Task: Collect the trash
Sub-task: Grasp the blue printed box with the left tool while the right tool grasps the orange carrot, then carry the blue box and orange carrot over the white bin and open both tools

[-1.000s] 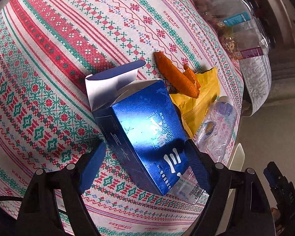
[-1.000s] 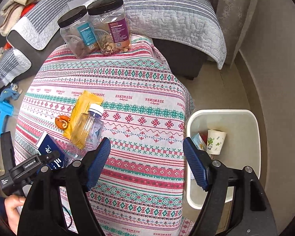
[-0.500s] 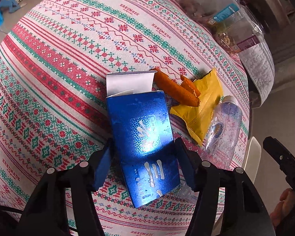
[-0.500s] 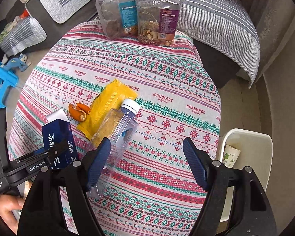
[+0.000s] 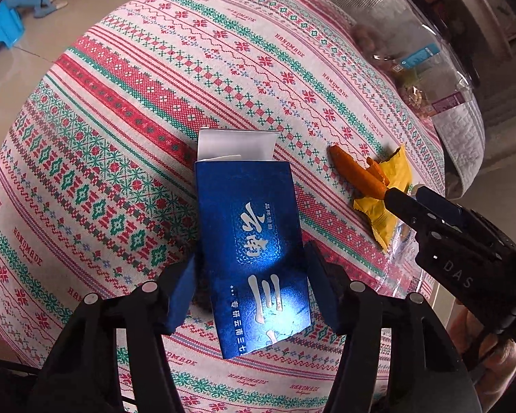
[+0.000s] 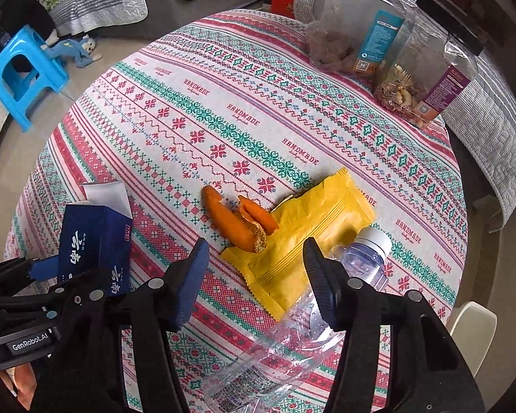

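Note:
A blue carton [image 5: 251, 247] with its white flap up is clamped between the pads of my left gripper [image 5: 251, 275], just above the patterned tablecloth [image 5: 154, 110]. The carton [image 6: 93, 244] and left gripper [image 6: 68, 275] also show at the right wrist view's left edge. My right gripper [image 6: 256, 251] hovers over a yellow wrapper [image 6: 313, 220], its jaws closing with nothing pressed between the pads. Orange peel [image 6: 237, 220] lies on the wrapper's left end. A clear empty bottle [image 6: 357, 258] lies under the right finger. The right gripper [image 5: 416, 203] enters the left wrist view beside the peel [image 5: 354, 172].
Two clear snack jars [image 6: 354, 34] [image 6: 426, 79] stand at the table's far right edge. A white bin's rim [image 6: 471, 330] shows past the table's right side. On the floor to the left are a blue stool [image 6: 20, 72] and a blue toy [image 6: 75, 51].
My left gripper closed on the blue carton and raised it. My right gripper swung from above the bin to over the wrapper and bottle, and its jaws narrowed.

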Motion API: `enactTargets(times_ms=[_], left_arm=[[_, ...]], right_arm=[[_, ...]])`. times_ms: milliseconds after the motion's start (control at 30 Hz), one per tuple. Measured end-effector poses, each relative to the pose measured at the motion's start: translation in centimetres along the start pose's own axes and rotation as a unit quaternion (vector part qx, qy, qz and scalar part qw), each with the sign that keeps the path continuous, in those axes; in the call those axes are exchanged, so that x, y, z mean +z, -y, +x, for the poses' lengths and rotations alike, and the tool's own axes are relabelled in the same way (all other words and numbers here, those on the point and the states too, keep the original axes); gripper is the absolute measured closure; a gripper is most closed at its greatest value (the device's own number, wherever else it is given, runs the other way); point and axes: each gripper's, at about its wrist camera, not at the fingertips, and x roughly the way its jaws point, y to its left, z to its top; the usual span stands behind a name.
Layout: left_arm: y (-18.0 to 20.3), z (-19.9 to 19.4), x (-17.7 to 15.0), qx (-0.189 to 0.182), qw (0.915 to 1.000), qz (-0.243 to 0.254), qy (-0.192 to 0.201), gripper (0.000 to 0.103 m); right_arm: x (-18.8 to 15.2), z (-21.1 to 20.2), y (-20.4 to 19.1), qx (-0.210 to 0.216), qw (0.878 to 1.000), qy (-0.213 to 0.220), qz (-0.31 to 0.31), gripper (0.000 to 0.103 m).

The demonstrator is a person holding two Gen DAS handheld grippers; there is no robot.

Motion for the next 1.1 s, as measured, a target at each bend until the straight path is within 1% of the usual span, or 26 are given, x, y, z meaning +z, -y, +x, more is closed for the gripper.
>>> enactTargets(times_ms=[133, 200, 233, 267, 367, 533, 700, 767, 933, 1100], left_arm=[[-1.3, -1.2, -0.1, 0.001, 1.0000, 0.004, 0.004, 0.044], [-1.9, -1.6, 0.0, -0.004, 1.0000, 0.002, 0.003, 0.044], [-2.4, -1.9, -0.1, -0.004, 1.0000, 0.000, 0.003, 0.044], [-2.6, -2.0, -0.1, -0.005, 1.0000, -0.002, 0.003, 0.044], [-3.3, -2.4, -0.2, -0.006, 0.9999, -0.008, 0.004, 0.044], [-2.6, -3.0, -0.4, -0.014, 0.9999, 0.002, 0.008, 0.044], [-0.7, -3.1, -0.6, -0.018, 0.9997, 0.009, 0.014, 0.044], [0.1, -2.9, -0.4, -0.020, 0.9997, 0.001, 0.014, 0.044], [2.0, -2.8, -0.3, -0.022, 0.9995, 0.005, 0.020, 0.044], [4.2, -2.6, -1.0, -0.031, 0.9992, 0.025, 0.009, 0.044]], right_arm=[[0.8, 2.8, -1.7, -0.018, 0.999, -0.027, -0.014, 0.059], [0.8, 3.7, -2.1, -0.025, 0.999, -0.036, -0.017, 0.077], [0.8, 3.9, -2.2, -0.021, 0.999, -0.037, -0.018, 0.083], [0.9, 3.7, -2.3, -0.011, 0.999, -0.034, -0.015, 0.087], [1.0, 2.6, -2.4, 0.022, 0.999, -0.026, 0.000, 0.090], [0.8, 0.3, -2.0, 0.047, 0.999, -0.014, 0.022, 0.090], [-0.4, -1.4, -1.1, 0.052, 0.998, -0.006, 0.034, 0.090], [-0.9, -2.0, -0.7, 0.060, 0.997, -0.005, 0.041, 0.090], [-2.1, -4.0, 0.3, 0.079, 0.995, -0.006, 0.054, 0.090], [-3.8, -5.7, 1.6, 0.074, 0.995, -0.008, 0.068, 0.090]])
